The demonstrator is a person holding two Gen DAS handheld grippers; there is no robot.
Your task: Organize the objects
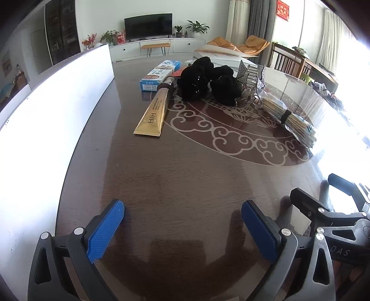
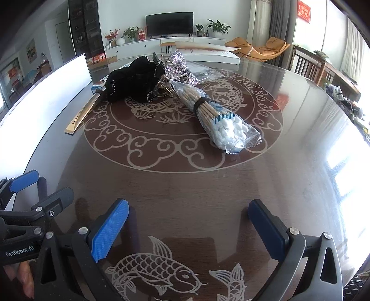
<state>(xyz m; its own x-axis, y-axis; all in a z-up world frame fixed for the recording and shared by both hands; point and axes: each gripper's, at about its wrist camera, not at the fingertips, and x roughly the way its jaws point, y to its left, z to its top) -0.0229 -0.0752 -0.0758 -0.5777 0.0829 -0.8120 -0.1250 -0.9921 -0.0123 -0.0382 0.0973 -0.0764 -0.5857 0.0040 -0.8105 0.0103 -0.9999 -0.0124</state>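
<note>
inspecting left to right: gold tube [image 1: 151, 113] and black hair ties [image 1: 196, 79] crowd together mid-surface; cotton swab bag [image 2: 222, 120] lies further right. left gripper [image 1: 182, 229] and right gripper [image 2: 188, 229] hover empty, jaws spread. risk: snagging neighbours, slippery bag escaping.

I am reading "HIH" in dark letters on the gold tube [image 1: 153, 111] lying on the table [image 1: 185, 180]; the smaller print above it is too fine to make out. On my left tool [image 2: 20, 252], as the right camera is seeing it, white lettering is spelling "GenRobot.AI". On my right tool [image 1: 340, 250], from the left camera, I am catching only the letters "DAS". The blue and white box [image 1: 159, 75] is carrying print I cannot read, and so is the red wall sign [image 1: 283, 9].
</note>
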